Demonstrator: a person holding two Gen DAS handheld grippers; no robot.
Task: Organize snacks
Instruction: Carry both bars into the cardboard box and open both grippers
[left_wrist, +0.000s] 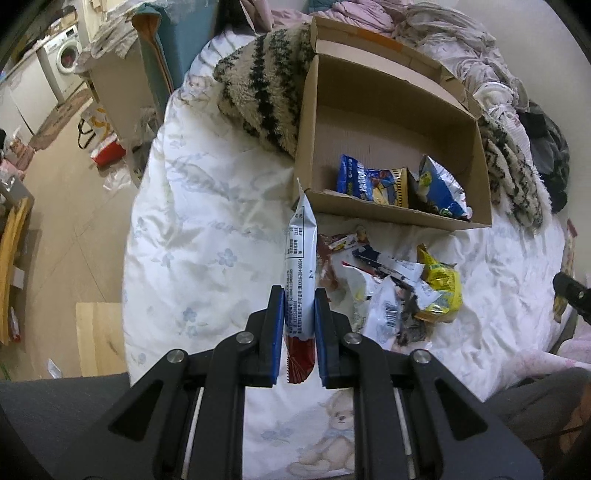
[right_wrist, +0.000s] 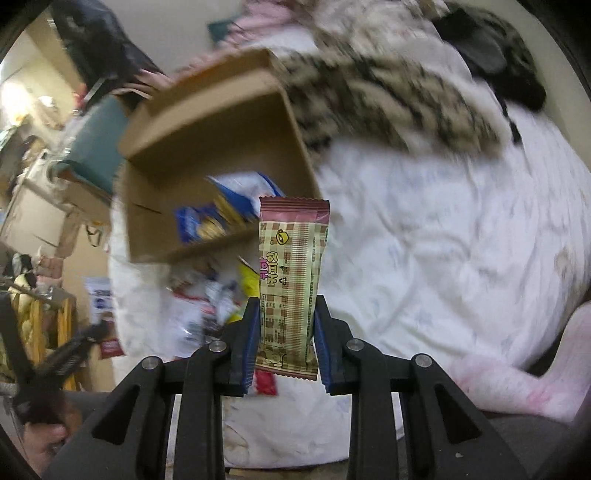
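My left gripper is clamped on a slim white snack packet with a red lower end, which stands upright between the blue pads and pokes up past the fingertips. Just ahead of it and a little to the right sits the open brown cardboard box on the bed's white flowered duvet; its near wall is just beyond the packet's top. Inside the box, against that near wall, I see a blue and yellow snack bag and a blue and white crinkled bag side by side. Between my gripper and the box, off to the right, lies a loose heap of snack wrappers, a yellow bag among them. A shaggy cream and black striped blanket lies beyond the box.

My right gripper is narrowed onto a long beige checked snack bar with dark pink sealed ends, held upright between the pads. The cardboard box is ahead and to its left, blurred, with the wrapper heap below it.
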